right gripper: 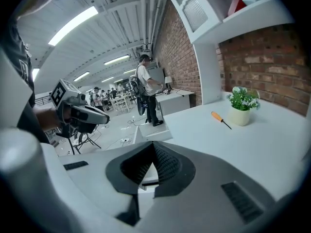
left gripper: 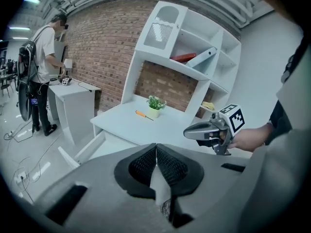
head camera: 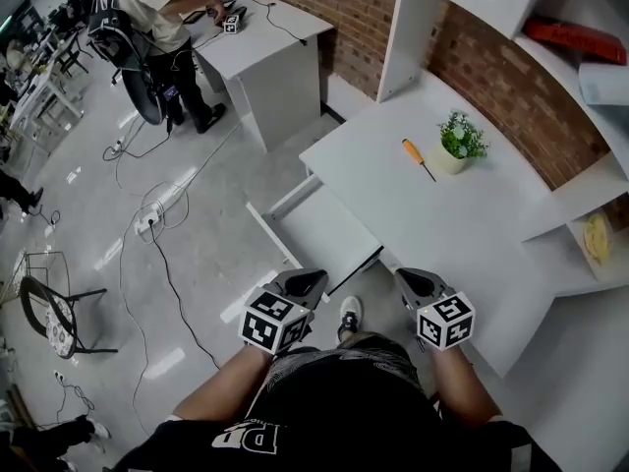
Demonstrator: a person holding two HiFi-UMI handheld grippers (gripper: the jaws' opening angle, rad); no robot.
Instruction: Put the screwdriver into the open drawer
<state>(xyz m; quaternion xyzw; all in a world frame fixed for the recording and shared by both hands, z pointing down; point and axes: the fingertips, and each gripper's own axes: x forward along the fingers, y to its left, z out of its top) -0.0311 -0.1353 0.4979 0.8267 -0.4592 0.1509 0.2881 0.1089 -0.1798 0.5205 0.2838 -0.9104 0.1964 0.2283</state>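
An orange-handled screwdriver point(head camera: 415, 152) lies on the white desk point(head camera: 472, 234) just left of a small potted plant; it also shows as the screwdriver point(left gripper: 141, 114) and the screwdriver point(right gripper: 217, 116) in the two gripper views. The open drawer point(head camera: 329, 232) juts from the desk's left side and looks empty. My left gripper point(head camera: 313, 281) hangs near the drawer's near corner, jaws shut on nothing. My right gripper point(head camera: 411, 278) hovers by the desk's near edge, also shut and empty. Both are far short of the screwdriver.
A potted plant point(head camera: 459, 142) stands beside the screwdriver. White shelves point(head camera: 580, 77) over the desk hold a red thing point(head camera: 575, 39) and a yellow thing point(head camera: 597, 236). A person point(head camera: 147, 13) stands at another white desk. Cables point(head camera: 147, 214) and a chair point(head camera: 54, 313) occupy the floor at left.
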